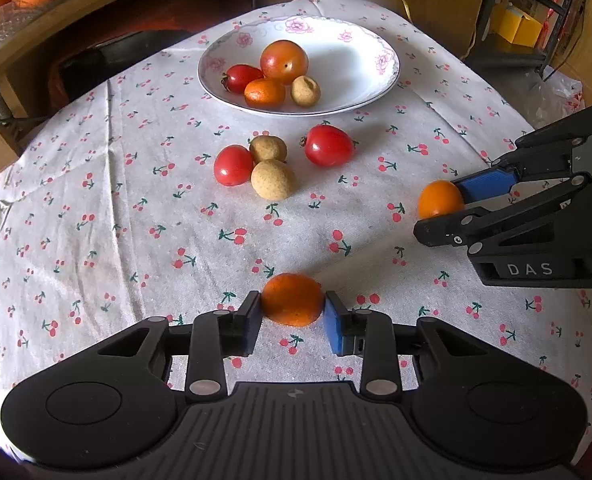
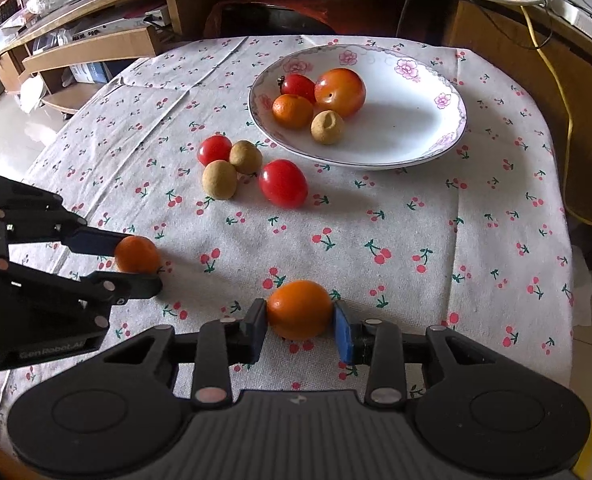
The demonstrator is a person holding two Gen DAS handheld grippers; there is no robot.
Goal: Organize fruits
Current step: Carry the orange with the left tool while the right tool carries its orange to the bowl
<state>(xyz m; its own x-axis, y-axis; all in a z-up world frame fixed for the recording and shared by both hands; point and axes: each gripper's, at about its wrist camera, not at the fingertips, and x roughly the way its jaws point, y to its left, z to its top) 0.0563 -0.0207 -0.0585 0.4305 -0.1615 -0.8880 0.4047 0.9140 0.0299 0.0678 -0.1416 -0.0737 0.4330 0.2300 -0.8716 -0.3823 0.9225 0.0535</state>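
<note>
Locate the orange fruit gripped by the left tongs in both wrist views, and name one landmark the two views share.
Left wrist view: the orange fruit sits bottom centre, pinched in the left tongs.
Right wrist view: the same fruit is at the left edge, mid-height, in tongs entering from the left.
Shared landmark: the floral plate, holding four fruits, at the far side of the cherry-print cloth.
</note>
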